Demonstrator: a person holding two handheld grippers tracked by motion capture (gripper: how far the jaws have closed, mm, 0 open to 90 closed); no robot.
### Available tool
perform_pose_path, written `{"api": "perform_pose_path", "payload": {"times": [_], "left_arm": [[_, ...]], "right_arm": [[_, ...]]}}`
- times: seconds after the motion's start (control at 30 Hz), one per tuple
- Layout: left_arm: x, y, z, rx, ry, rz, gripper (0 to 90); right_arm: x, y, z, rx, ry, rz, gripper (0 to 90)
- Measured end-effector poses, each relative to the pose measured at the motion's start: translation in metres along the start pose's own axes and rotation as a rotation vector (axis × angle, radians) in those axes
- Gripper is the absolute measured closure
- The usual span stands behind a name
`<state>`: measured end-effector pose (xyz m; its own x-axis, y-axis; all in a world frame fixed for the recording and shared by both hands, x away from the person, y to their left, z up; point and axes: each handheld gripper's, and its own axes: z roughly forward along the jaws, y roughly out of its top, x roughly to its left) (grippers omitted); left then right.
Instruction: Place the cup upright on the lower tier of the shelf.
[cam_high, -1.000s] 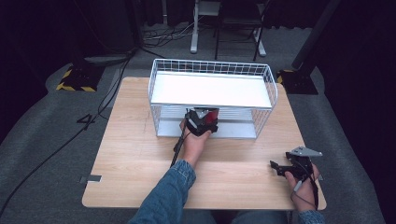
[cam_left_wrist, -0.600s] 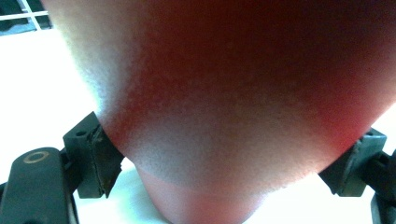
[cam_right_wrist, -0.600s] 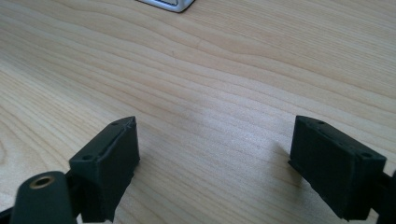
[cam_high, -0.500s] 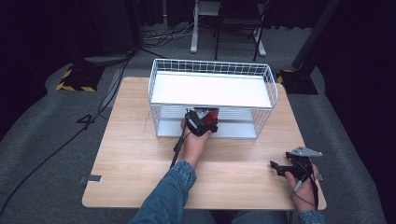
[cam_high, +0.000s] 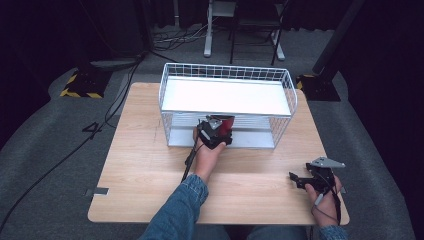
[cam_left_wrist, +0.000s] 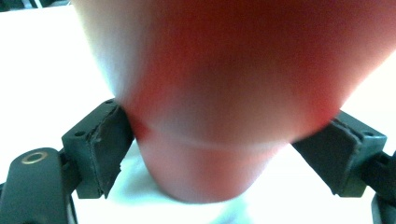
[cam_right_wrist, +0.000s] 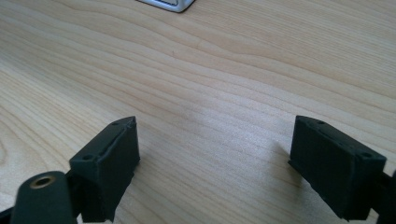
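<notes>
A two-tier white wire rack (cam_high: 227, 96) stands at the far middle of the wooden table (cam_high: 140, 165). My left gripper (cam_high: 216, 131) is at the rack's front, at the lower shelf, shut on a red cup (cam_high: 225, 123). In the left gripper view the red cup (cam_left_wrist: 224, 84) looms blurred and close, with both black jaws pressed to its sides over a white surface. My right gripper (cam_high: 300, 178) rests low at the table's near right, open, with bare wood between its jaws; its fingers (cam_right_wrist: 109, 163) stand wide apart.
A white corner of the rack's base (cam_right_wrist: 168, 3) peeks in at the top of the right gripper view. Cables (cam_high: 115, 100) run across the grey floor at the left, and chair and desk legs (cam_high: 240, 35) stand beyond the table.
</notes>
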<state>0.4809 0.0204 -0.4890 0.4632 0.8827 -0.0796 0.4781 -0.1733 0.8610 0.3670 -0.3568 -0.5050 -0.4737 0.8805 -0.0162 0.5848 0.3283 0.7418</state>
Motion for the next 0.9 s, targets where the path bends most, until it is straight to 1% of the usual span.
{"api": "perform_pose_path", "payload": {"times": [0.03, 0.07, 0.17, 0.2, 0.23, 0.33, 0.4, 0.43, 0.47, 0.5, 0.53, 0.6, 0.63, 0.67, 0.77, 0.8, 0.83, 0.9], "left_arm": [[0.0, -0.001, -0.002, 0.002, -0.003, 0.001, 15.1], [-0.001, -0.002, -0.006, 0.0, 0.001, -0.011, 15.1], [0.0, -0.004, -0.011, 0.001, 0.003, -0.009, 15.1], [0.0, -0.004, -0.013, 0.003, -0.001, -0.007, 15.1], [0.001, -0.005, -0.018, 0.012, 0.003, 0.004, 15.1], [0.001, -0.007, -0.027, 0.024, 0.021, 0.016, 15.2], [0.002, -0.008, -0.035, 0.026, 0.021, 0.011, 15.3], [0.002, -0.008, -0.04, 0.02, 0.017, 0.006, 15.3], [0.002, -0.01, -0.048, 0.023, 0.01, 0.01, 15.4], [0.002, -0.01, -0.048, 0.023, 0.01, 0.01, 15.5], [0.003, -0.011, -0.054, 0.021, 0.004, 0.007, 15.5], [0.006, -0.013, -0.064, 0.034, -0.005, 0.014, 15.5], [0.006, -0.013, -0.064, 0.034, -0.005, 0.014, 15.6], [0.007, -0.013, -0.069, 0.038, -0.009, 0.018, 15.6], [0.01, -0.013, -0.083, 0.048, -0.019, 0.032, 16.0], [0.013, -0.015, -0.094, 0.049, -0.026, 0.037, 16.0], [0.013, -0.015, -0.094, 0.049, -0.026, 0.037, 16.0], [0.015, -0.017, -0.104, 0.05, -0.032, 0.035, 15.9]], "right_arm": [[0.0, 0.0, 0.0, 0.0, 0.0, 0.0, 15.9], [0.0, 0.0, 0.0, 0.0, 0.0, -0.001, 15.9], [0.0, 0.0, 0.0, 0.0, 0.0, 0.001, 15.9], [0.0, 0.0, 0.0, 0.001, 0.001, 0.001, 15.9], [0.0, 0.0, 0.0, 0.001, 0.002, 0.002, 15.9], [-0.001, 0.0, 0.0, 0.003, 0.004, 0.005, 15.8], [-0.001, 0.0, 0.0, 0.003, 0.004, 0.005, 15.8], [-0.001, 0.0, 0.0, 0.003, 0.004, 0.005, 15.8], [-0.001, 0.0, 0.0, 0.003, 0.004, 0.005, 15.8], [-0.001, 0.0, 0.0, 0.003, 0.004, 0.005, 15.8], [-0.001, 0.0, 0.0, 0.003, 0.004, 0.005, 15.8], [-0.001, 0.0, 0.0, 0.003, 0.004, 0.005, 15.7], [-0.001, 0.0, 0.0, 0.003, 0.004, 0.005, 15.7], [-0.001, 0.0, 0.0, 0.003, 0.004, 0.005, 15.6], [-0.001, 0.0, 0.0, 0.004, 0.006, 0.008, 15.5], [-0.001, 0.0, 0.001, 0.003, 0.006, 0.006, 15.2], [-0.001, 0.0, 0.001, 0.003, 0.006, 0.006, 15.2], [0.0, 0.001, 0.001, 0.003, 0.005, 0.008, 15.1]]}}
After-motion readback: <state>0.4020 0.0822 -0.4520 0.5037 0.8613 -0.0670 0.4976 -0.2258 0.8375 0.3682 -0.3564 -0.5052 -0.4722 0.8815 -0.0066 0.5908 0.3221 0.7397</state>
